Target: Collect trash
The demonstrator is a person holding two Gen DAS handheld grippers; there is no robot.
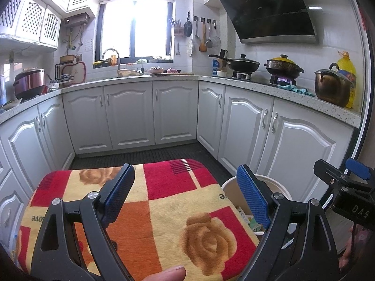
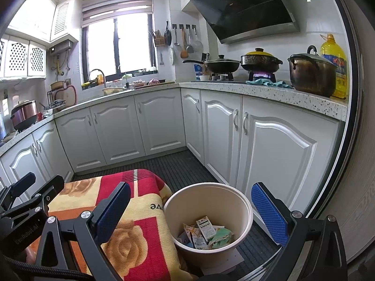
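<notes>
A cream round bin (image 2: 243, 213) stands on the dark floor beside a low surface covered with a red, orange and yellow rose-patterned blanket (image 2: 140, 222). Inside the bin lie several crumpled wrappers and small cartons (image 2: 206, 233). My right gripper (image 2: 191, 210) hangs open above and in front of the bin, nothing between its blue pads. My left gripper (image 1: 187, 194) is open over the blanket (image 1: 164, 210), empty; the bin (image 1: 279, 182) shows behind its right finger. A fingertip (image 1: 168, 274) shows at the bottom edge.
White cabinets (image 2: 276, 149) run along the left, back and right under a speckled counter (image 2: 257, 91). Pots, a pan, an oil bottle and a blue cloth sit by the stove at the right. A rice cooker (image 1: 29, 82) stands at the left. Dark floor (image 2: 178, 166) lies ahead.
</notes>
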